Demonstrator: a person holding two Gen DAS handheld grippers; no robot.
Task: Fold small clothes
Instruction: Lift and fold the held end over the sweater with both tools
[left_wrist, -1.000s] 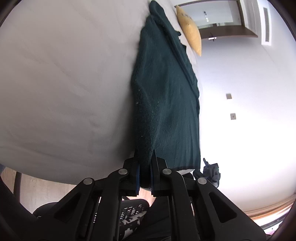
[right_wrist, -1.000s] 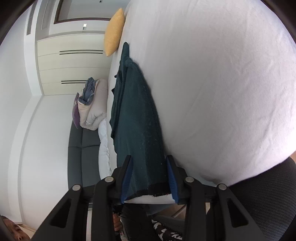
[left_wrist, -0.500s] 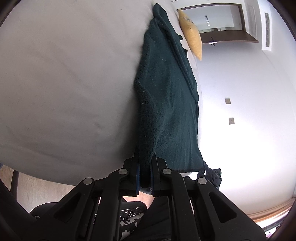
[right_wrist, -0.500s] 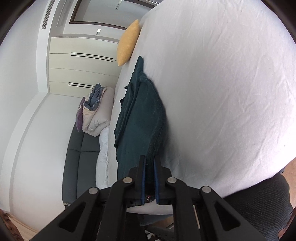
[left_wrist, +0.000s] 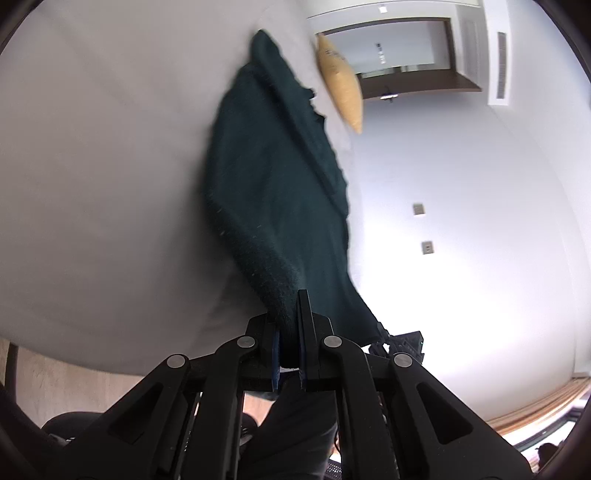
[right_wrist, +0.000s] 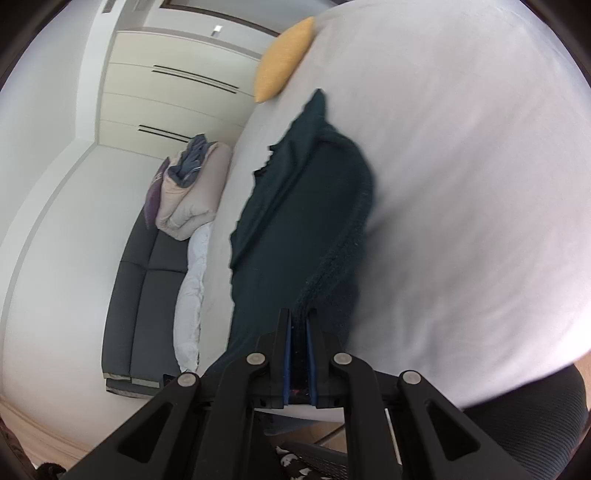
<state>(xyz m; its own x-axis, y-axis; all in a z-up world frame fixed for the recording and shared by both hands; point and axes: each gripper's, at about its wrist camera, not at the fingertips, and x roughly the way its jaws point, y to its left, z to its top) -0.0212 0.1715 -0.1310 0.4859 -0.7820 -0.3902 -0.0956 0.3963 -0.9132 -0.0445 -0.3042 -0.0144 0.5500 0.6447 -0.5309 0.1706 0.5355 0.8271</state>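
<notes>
Pinching the near hem of the dark green garment (left_wrist: 280, 192), the left gripper (left_wrist: 288, 347) has its jaws pressed onto a thick roll of fabric, and the right gripper (right_wrist: 299, 354) has its jaws clamped on the other near corner. The garment lies lengthwise on the white bed (left_wrist: 103, 177), its far end reaching toward the yellow pillow (left_wrist: 340, 88), while the near edge rises off the sheet. Holding both corners likely keeps the hem taut and level so it can be carried over toward the pillow end for a clean fold. Beyond the bed, a grey sofa (right_wrist: 147, 288) carries bundled bedding (right_wrist: 192, 199).
</notes>
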